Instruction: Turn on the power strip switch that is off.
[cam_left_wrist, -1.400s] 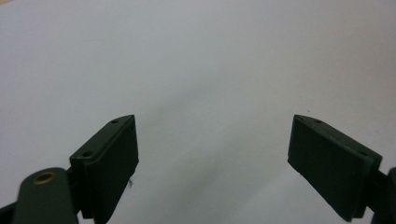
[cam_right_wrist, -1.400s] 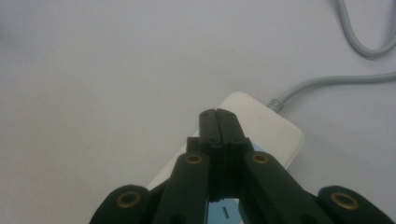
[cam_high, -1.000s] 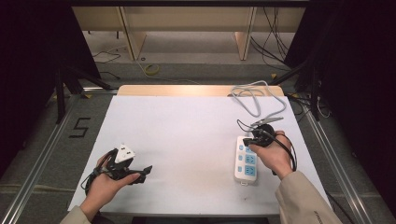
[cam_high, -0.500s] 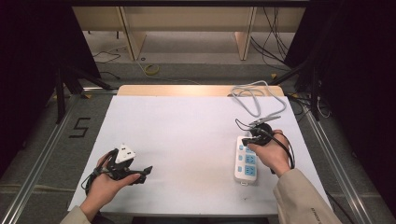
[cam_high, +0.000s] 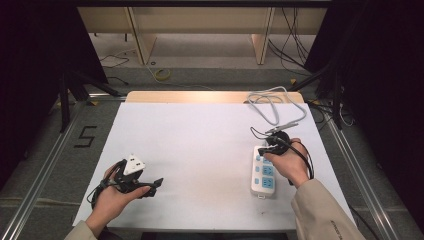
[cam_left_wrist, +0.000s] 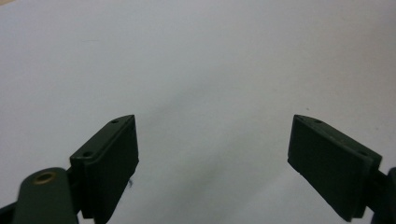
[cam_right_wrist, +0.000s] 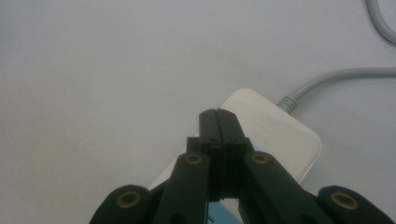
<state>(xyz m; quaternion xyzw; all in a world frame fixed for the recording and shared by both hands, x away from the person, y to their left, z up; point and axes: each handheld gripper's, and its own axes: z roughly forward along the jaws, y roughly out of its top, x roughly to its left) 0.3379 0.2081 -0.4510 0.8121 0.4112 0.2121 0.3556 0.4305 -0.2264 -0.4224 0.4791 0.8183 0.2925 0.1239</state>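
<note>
- One white power strip (cam_high: 263, 172) lay flat on the white counter (cam_high: 200, 145), toward its right side, long axis running away from the person, with blue-trimmed sockets on its top face.
- Its grey cord (cam_high: 272, 105) left the far end and looped near the counter's far right edge; in the right gripper view the cord (cam_right_wrist: 336, 77) met the strip's rounded white end (cam_right_wrist: 275, 130).
- The right gripper (cam_high: 272, 146) hovered over the strip's far end, its jaws pressed fully together with nothing between them; whether they touched the strip could not be told.
- The left gripper (cam_high: 152, 184) sat well apart at the counter's near left, jaws spread wide and empty over bare counter.
</note>
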